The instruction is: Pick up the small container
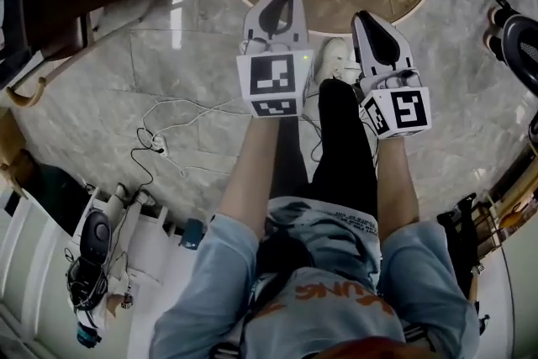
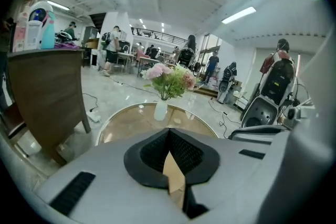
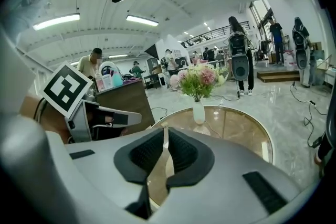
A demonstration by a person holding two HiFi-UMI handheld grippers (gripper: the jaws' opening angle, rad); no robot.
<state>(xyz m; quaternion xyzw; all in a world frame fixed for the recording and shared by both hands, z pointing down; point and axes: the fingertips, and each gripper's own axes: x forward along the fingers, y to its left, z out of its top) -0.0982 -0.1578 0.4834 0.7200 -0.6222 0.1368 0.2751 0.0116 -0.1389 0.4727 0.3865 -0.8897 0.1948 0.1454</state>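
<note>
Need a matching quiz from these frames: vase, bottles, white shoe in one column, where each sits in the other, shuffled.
Things:
1. vase
2. bottles
3. white shoe

Places:
A. on the floor
B. on the round table
C. on top of the wooden cabinet

Pairs: 1-B, 2-C, 3-A
</note>
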